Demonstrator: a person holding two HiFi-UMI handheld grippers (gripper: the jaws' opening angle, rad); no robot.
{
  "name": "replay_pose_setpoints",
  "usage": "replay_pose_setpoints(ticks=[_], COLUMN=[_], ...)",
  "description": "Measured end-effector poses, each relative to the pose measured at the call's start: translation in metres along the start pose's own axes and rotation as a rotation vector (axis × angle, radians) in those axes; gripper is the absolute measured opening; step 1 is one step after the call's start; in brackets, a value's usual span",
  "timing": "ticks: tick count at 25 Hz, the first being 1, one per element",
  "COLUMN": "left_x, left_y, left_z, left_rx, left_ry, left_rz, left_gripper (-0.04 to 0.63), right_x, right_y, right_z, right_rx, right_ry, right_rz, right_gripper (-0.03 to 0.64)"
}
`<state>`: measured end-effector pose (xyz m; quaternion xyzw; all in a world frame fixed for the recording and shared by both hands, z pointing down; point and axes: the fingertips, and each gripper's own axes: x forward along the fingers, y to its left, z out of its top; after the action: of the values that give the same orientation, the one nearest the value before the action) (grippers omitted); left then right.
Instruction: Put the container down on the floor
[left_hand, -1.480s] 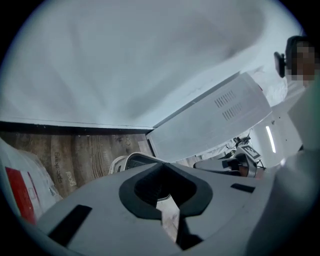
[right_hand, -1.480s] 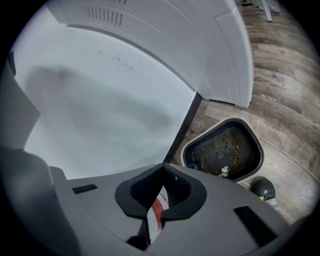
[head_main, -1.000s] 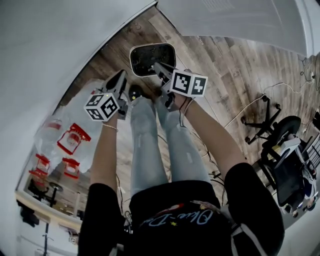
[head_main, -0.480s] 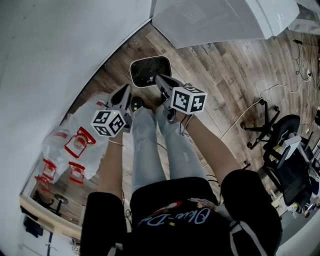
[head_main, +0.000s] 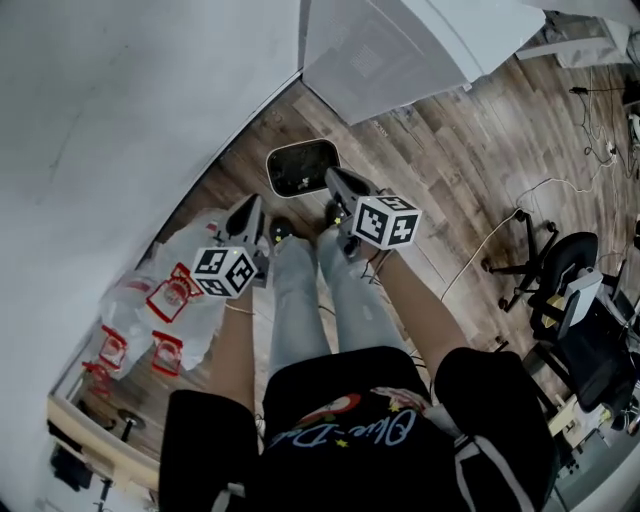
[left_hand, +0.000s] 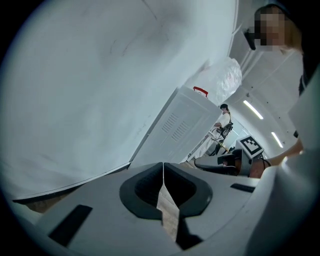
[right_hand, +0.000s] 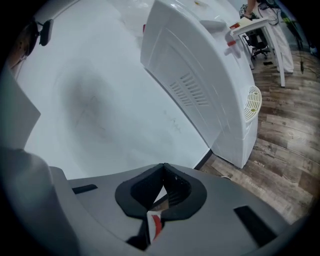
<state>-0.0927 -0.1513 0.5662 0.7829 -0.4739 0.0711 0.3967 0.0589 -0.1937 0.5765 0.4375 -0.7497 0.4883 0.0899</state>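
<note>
Right gripper (head_main: 337, 178) higher above container (head_main: 300, 160)

L gripper (head_main: 250, 204) & R gripper (head_main: 336, 177) are held out in front of the body, side by side but apart, tips pointing fwd and angled down. L jaws are pressed together along a thin seam w/ nothing btwn them. R jaws are likewise closed and empty. R gripper reaches a bit further fwd than L. L marker cube (head_main: 225, 272) and R marker cube (head_main: 386, 221) face up toward the head, hiding most of each hand. L forearm (head_main: 233, 350) & R forearm (head_main: 420, 318) are bare and stretched fwd, R angled more outward.
</note>
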Motion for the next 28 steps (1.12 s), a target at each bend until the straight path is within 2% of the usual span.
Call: replay_pose_setpoints(ticks=[7,12,18,23,28], left_x=[-0.025,-0.045,-0.065,-0.083,-0.097], left_y=[-0.036,-0.056,-0.078,-0.091,-0.099], left_z=[0.043,0.070,0.101,0.122,0.138], left_rx=[0.040,0.077,0.097,0.129,0.160], left_ry=[-0.054,-0.085,-0.142,-0.164,-0.187], left_rz=[-0.023,-0.054,-0.059,-0.044,-0.030], left_gripper=[0.008,0.009,0.009,0.009,0.009], right_x=[-0.027,-0.047,-0.066,-0.078,-0.089], right_y=[0.045,0.069,0.086,0.107,0.137], right_z=[0.034,0.064,0.084,0.094,0.115], right_rx=[-0.082,-0.164,-0.146,-0.116,-0.161], right_ry=[-0.052,-0.108,-0.178,-0.199,-0.224], right_rz=[0.038,0.027,0.004,0.022,0.077], right_gripper=[0.000,0.000,0.000,0.000,0.000])
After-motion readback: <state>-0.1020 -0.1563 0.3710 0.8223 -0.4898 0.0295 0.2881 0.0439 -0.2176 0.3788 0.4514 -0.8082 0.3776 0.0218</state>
